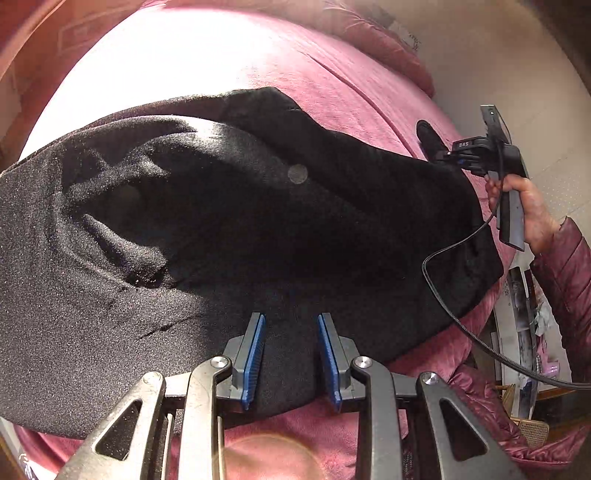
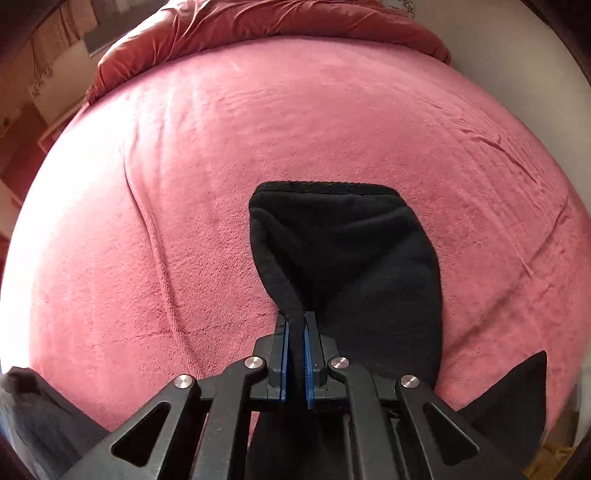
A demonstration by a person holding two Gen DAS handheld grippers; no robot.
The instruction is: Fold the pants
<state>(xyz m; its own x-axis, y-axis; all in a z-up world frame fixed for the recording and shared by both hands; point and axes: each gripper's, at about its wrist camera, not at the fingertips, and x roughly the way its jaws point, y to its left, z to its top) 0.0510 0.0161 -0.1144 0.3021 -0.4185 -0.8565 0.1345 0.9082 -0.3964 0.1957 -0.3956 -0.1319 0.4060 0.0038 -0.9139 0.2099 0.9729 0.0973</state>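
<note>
Black fleece pants (image 1: 229,221) lie spread across a pink bed cover (image 1: 332,81). My left gripper (image 1: 291,325) is open just above the near edge of the pants, its blue pads apart, with fabric between and below them. My right gripper (image 2: 295,321) is shut on the pants' edge (image 2: 291,295); a folded end of the pants (image 2: 343,251) hangs forward from it over the cover (image 2: 184,166). In the left wrist view the right gripper (image 1: 428,134) is at the pants' far right end, held by a hand.
A red quilt (image 2: 258,29) is bunched at the bed's far end. A black cable (image 1: 454,317) hangs from the right gripper. A purple-red jacket sleeve (image 1: 565,280) is at the right. Beyond the bed's right edge is floor with furniture (image 1: 524,332).
</note>
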